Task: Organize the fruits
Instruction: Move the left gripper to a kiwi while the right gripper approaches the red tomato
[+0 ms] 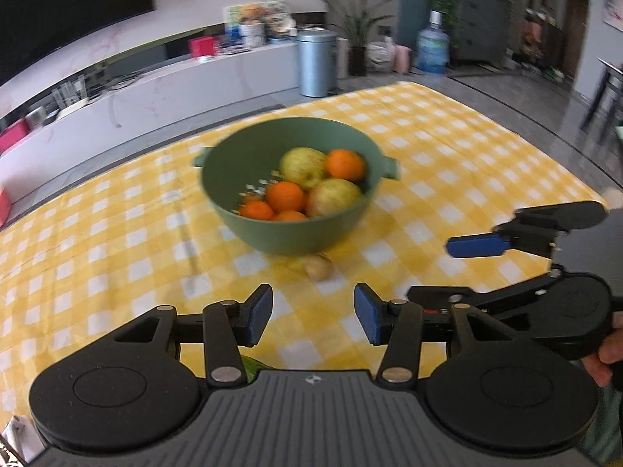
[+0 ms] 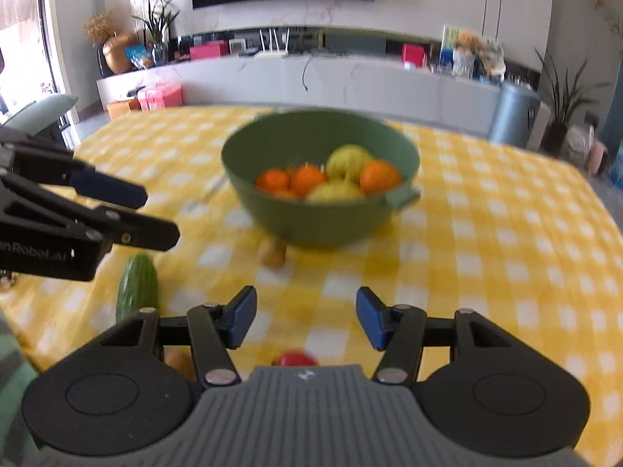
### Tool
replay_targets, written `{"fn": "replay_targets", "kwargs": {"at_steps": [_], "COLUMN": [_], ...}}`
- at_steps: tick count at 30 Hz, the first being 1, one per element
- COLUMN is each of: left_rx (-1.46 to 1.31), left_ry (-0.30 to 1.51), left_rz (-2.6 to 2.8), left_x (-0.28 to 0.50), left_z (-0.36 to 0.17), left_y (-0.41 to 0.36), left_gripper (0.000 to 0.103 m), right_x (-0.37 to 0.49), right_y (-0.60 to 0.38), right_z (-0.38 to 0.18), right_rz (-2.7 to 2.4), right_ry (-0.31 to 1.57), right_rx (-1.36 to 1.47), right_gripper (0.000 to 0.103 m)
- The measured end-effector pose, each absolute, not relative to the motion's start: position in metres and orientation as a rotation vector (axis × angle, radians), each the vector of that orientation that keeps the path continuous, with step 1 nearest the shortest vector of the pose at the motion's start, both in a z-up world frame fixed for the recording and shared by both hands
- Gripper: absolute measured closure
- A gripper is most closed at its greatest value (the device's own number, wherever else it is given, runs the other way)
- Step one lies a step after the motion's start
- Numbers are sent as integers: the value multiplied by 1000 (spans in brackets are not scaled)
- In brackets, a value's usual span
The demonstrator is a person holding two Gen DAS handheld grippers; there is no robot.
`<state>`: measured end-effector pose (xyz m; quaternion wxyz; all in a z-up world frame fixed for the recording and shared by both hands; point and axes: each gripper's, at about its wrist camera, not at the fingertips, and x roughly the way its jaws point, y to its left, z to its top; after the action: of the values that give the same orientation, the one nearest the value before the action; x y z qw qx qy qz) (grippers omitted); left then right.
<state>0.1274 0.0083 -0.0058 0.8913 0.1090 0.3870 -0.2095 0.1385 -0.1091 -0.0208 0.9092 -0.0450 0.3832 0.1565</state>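
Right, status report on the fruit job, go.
Left gripper open, empty. Right gripper open, empty. Green bowl holds oranges and apples. Potato and cucumber loose on the checked cloth; path clear.

Partly legible "nRobot.AI", perhaps, on the left gripper (image 2: 117, 210) body.

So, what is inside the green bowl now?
The green bowl holds orange fruits and yellow-green apples, two apples showing. Four oranges show in the left wrist view. Whatever lies beneath this pile is covered, and the pictures are blurred.
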Motion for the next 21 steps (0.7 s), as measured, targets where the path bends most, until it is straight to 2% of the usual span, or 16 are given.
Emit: {"fn": "replay_targets", "kwargs": {"at_steps": [21], "left_rx": [273], "left_ry": [968], "left_rz": [-563], "left_x": [97], "left_z": [-45], "left_y": [-4], "left_gripper": [45], "right_x": [125], "right_y": [-126], "right_z": [-44], "right_rz": [287], "right_ry": [887], "right_rx": [-8], "right_gripper": [49]}}
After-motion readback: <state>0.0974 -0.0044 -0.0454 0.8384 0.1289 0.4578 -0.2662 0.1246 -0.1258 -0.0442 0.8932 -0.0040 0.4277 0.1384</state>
